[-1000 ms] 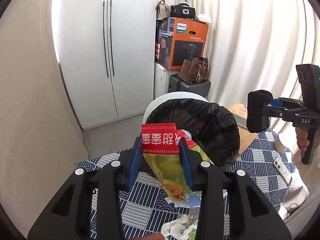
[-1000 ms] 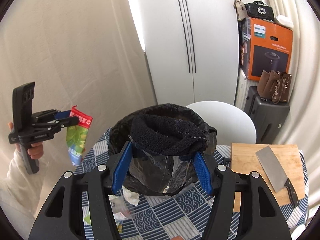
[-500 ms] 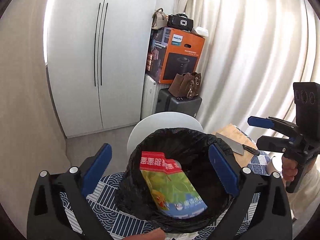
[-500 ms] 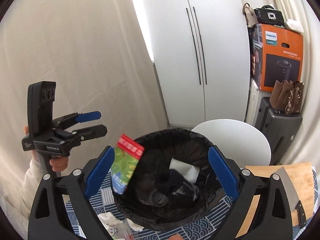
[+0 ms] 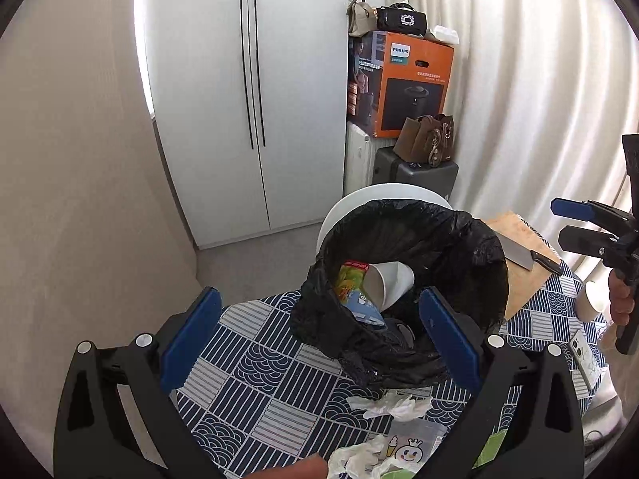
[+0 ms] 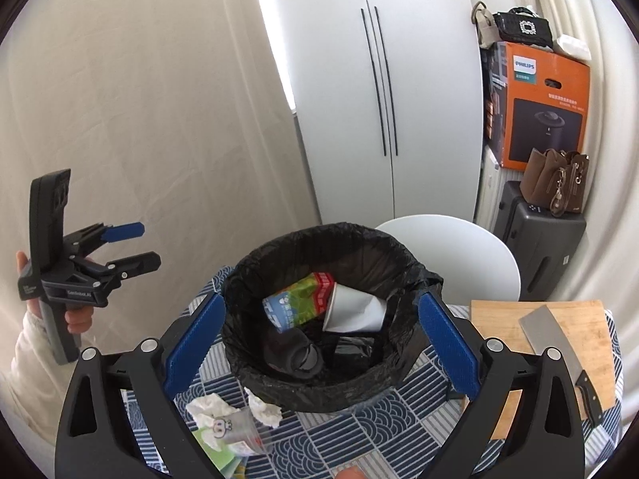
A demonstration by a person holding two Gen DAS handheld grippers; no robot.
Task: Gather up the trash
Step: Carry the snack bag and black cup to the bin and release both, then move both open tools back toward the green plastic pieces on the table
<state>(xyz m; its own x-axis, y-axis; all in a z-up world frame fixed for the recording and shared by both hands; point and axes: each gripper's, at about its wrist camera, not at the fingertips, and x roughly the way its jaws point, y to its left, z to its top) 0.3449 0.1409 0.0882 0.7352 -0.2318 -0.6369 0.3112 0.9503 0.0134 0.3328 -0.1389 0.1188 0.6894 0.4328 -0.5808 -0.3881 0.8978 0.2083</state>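
A bin lined with a black bag (image 5: 447, 239) (image 6: 279, 247) stands on the blue patterned tablecloth (image 5: 259, 363). Inside lie a red and green snack packet (image 5: 351, 283) (image 6: 299, 303), a white paper cup (image 5: 391, 279) (image 6: 353, 311) and a dark cloth (image 6: 295, 353). My left gripper (image 5: 319, 343) is open and empty, just before the bin; it also shows in the right wrist view (image 6: 131, 243). My right gripper (image 6: 319, 343) is open and empty over the bin's near rim; it also shows in the left wrist view (image 5: 571, 223).
Crumpled white tissues (image 5: 391, 405) (image 6: 207, 409) and clear printed wrappers (image 5: 407, 445) (image 6: 235, 431) lie on the cloth in front of the bin. A wooden board (image 6: 515, 315) with a cleaver (image 6: 559, 347) is at the right. A paper cup (image 5: 589, 303) and phone (image 5: 585, 357) lie far right.
The snack packet has dropped from the bin's mouth to its bottom beside the cup. Both open grippers have drawn back and up from the bin.
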